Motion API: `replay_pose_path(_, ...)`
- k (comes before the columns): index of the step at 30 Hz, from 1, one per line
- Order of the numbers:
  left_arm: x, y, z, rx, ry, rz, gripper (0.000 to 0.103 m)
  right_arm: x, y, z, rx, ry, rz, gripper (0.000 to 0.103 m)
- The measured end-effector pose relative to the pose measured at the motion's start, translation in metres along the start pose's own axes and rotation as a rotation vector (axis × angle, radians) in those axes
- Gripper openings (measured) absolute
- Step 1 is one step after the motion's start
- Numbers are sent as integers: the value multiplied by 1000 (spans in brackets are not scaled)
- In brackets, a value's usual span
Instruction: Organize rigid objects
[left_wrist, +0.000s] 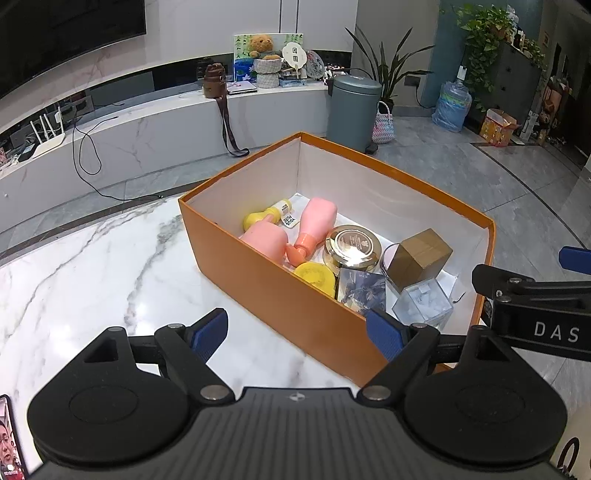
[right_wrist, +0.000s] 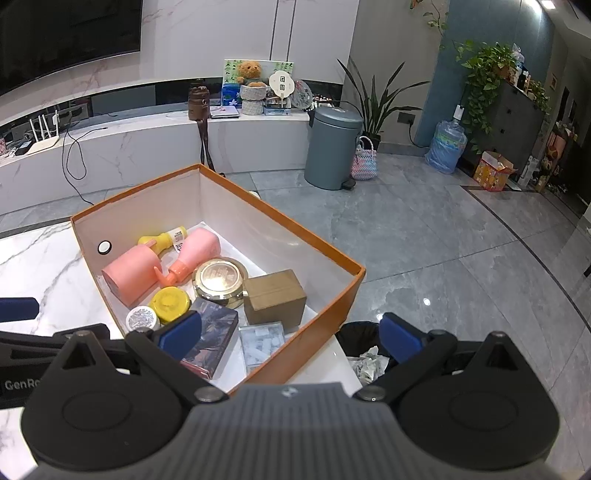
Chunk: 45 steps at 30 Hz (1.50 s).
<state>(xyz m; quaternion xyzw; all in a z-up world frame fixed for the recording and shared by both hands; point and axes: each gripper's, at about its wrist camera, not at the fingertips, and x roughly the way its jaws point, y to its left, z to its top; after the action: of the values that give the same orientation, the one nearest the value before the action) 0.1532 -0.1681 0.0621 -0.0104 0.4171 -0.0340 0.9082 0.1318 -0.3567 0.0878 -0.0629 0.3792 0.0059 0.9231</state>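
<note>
So the orange box (right_wrist: 303, 343) stands at the corner of the marble table (left_wrist: 92, 266), and all the rigid things seem to be inside it already. At the far end lie two pink bottles (right_wrist: 195, 251), touching, w/ a yellow bottle (right_wrist: 157, 240) behind them. In the middle is a gold jar (right_wrist: 220, 275), beside it a yellow lid (right_wrist: 170, 302) and a small silver jar (right_wrist: 141, 318). Nearer to the cameras are a brown cube (right_wrist: 275, 297), a clear cube (right_wrist: 263, 341) just in front of it, and a dark flat box (right_wrist: 212, 341) that leans on the near wall. I see no loose item on the table outside the box.

Both tongs are released and empty. The left gripper (left_wrist: 295, 336) hangs over the near long wall of the box; the right gripper (right_wrist: 291, 334) is above the near corner, one finger over the dark flat box, the other past the table edge, over a black bin (right_wrist: 356, 334) on the floor.

My judgement: the collecting step is about finished, approx. the end of the task. The next move, if any, probably calls for tidying inside the box, e.g. to lay the flat box down, or only to pull both grippers away. The rest of the room (grey can (right_wrist: 334, 147), plants, TV shelf) has no part.
</note>
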Motion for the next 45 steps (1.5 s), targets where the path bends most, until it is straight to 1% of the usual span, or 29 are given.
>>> replay_pose_path(45, 0, -3, 0, 9, -4, 5, 99, 0, -3, -2, -3, -3, -7, 100)
